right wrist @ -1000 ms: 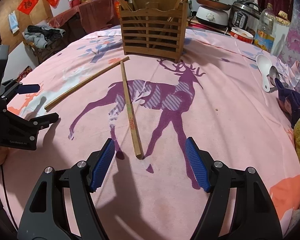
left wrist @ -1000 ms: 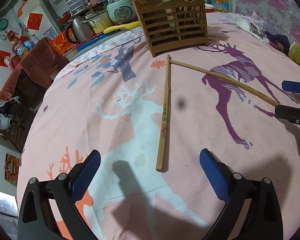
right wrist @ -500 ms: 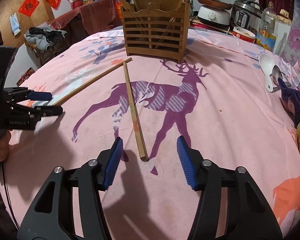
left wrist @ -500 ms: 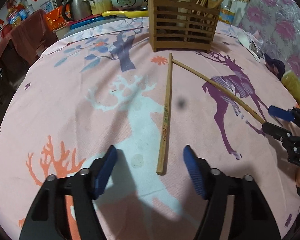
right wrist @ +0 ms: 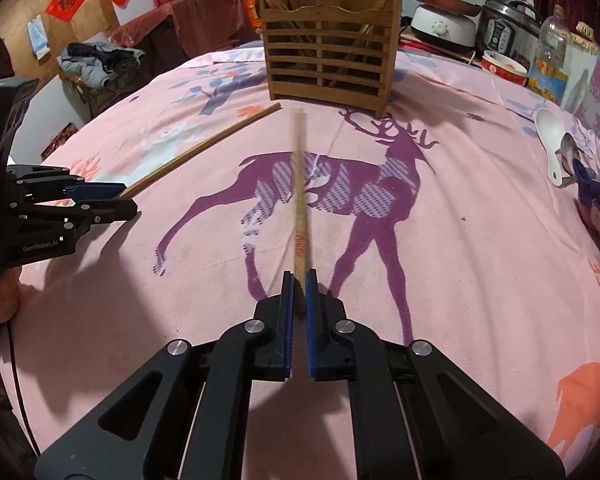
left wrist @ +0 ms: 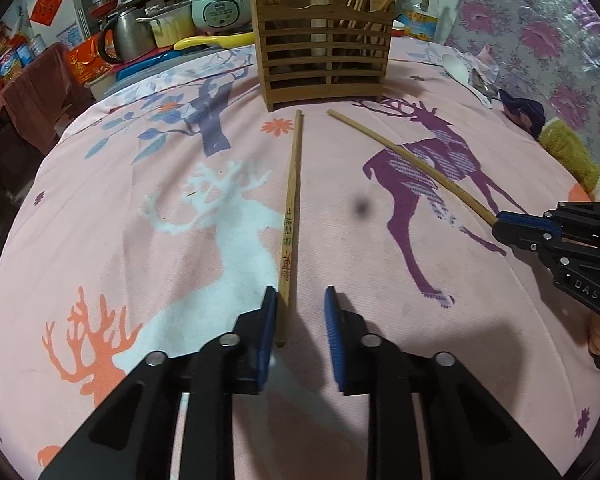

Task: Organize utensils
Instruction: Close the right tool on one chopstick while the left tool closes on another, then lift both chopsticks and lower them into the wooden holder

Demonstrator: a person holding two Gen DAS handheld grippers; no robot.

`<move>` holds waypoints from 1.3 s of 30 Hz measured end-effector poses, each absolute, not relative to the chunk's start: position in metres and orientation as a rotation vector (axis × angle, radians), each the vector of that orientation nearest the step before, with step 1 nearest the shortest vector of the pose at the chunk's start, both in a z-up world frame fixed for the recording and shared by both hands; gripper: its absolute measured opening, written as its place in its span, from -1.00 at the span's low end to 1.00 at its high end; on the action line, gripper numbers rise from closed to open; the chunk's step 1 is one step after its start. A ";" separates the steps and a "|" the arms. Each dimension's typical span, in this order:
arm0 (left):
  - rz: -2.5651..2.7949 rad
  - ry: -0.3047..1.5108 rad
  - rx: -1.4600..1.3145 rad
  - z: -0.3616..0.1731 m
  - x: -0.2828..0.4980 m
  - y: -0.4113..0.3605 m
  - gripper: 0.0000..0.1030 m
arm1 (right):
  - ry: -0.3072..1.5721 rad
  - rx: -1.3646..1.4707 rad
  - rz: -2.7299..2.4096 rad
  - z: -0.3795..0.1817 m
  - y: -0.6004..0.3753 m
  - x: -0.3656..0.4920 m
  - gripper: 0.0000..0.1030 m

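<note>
Both sets of jaws had just been closing, from wide apart a second earlier to narrow around the near ends of two chopsticks. We saw the right gripper (right wrist: 299,280) clenched on the near end of the right chopstick (right wrist: 300,196), whose far part looked blurred, as if it was stirring. The left gripper (left wrist: 300,312) was narrower but not yet clamped: the left chopstick (left wrist: 290,216) lay against one blue pad with a gap to the other, so we judged it loose on the pink tablecloth (left wrist: 140,264). Each stick pointed away toward the wooden holder (left wrist: 326,60) at the far side of the table, which already held other sticks. We thought the main risk was the off-centre left stick: the pads might push it sideways or pinch only its edge, so it could roll or slip out on lifting. A grip so close to the end might also let a long stick droop or swing and knock the holder's rim. We could read "GenRobot.AI" on the left gripper in the right view and "DAS" on the right one in the left view. Red characters on both chopsticks, and those on the red paper squares (right wrist: 66,2) on the far wall, were too small for us to read.
</note>
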State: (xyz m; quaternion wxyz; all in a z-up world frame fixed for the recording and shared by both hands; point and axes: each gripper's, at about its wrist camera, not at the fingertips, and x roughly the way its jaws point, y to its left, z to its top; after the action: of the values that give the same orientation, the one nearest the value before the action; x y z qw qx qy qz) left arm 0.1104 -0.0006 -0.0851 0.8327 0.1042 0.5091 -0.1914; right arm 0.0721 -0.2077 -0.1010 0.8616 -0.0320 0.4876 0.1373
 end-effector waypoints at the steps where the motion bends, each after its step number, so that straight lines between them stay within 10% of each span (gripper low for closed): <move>1: -0.411 1.083 0.212 -0.085 0.111 0.000 -0.75 | 1.020 -0.066 0.288 -0.101 -0.208 0.072 -0.87; 39: -0.422 0.696 0.025 0.153 0.204 -0.052 -0.89 | 0.494 0.045 0.175 0.109 -0.214 0.120 -0.88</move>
State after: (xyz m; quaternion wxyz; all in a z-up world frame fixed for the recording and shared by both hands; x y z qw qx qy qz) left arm 0.2036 -0.0517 0.1526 0.9183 0.0122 0.3383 -0.2054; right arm 0.1204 -0.2137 0.1087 0.9656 0.0221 0.2442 0.0866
